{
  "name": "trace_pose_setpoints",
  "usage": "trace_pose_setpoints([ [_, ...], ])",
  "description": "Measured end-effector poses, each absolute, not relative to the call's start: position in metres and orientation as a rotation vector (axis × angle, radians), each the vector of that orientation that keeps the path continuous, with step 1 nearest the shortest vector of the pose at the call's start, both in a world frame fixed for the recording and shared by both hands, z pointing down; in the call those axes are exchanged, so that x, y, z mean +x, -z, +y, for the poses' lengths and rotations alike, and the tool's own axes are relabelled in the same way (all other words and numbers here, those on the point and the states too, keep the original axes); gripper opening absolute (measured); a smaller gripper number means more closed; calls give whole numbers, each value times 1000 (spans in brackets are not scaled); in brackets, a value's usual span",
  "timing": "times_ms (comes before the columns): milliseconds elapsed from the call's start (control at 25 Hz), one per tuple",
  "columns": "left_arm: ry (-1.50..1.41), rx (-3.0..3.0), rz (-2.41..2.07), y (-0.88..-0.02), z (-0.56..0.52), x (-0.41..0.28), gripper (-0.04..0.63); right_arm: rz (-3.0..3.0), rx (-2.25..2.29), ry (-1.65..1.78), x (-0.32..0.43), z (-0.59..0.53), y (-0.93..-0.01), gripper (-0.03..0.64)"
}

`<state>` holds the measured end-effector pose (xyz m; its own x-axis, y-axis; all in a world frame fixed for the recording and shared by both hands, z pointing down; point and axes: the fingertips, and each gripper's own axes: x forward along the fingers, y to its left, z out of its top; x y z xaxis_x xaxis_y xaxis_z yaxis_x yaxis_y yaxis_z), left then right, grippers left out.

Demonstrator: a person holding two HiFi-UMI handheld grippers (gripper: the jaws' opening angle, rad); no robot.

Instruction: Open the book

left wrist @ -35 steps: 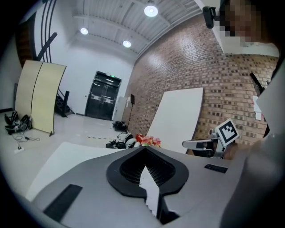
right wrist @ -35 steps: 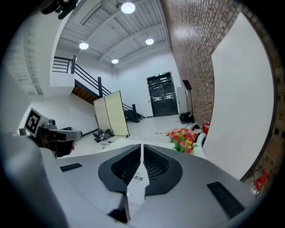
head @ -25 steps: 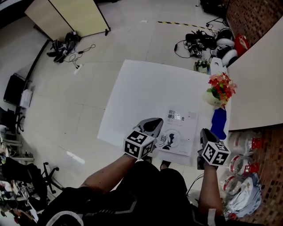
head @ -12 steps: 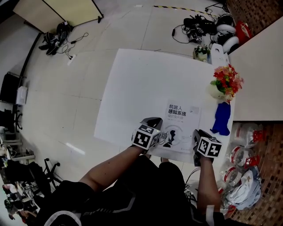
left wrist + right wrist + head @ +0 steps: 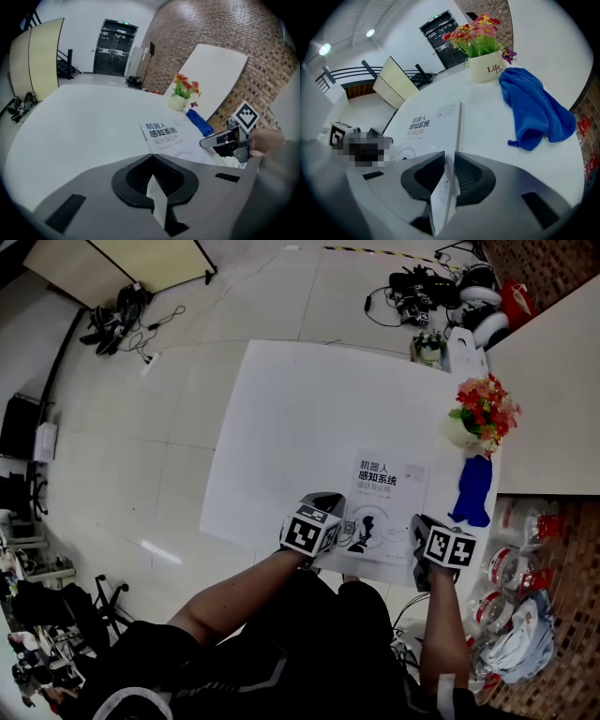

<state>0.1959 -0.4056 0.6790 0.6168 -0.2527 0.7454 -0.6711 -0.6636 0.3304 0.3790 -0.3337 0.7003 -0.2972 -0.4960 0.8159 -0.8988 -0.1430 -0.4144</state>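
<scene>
Book lies closed by the desk's near edge; your left gripper jaws pinch its spine-side corner and your right gripper jaws nip its free edge, so next, likely, swing the cover leftward.

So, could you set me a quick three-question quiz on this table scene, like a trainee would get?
1. True or false: the book lies on the table with its titled cover facing up.
2. What lies beside the flower pot? A) a blue cloth B) a mug C) a laptop
3. Short answer: what are the left gripper and the right gripper both shut on?

Key: 1 true; 2 A; 3 the book, one at each side edge.
</scene>
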Motion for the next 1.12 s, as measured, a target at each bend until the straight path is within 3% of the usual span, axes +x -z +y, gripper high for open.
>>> trace_pose_setpoints([
  [1120, -762, 2276, -841, -616, -395, 170, -5, -1864, 1681, -1448, 372, -333, -654, 5],
])
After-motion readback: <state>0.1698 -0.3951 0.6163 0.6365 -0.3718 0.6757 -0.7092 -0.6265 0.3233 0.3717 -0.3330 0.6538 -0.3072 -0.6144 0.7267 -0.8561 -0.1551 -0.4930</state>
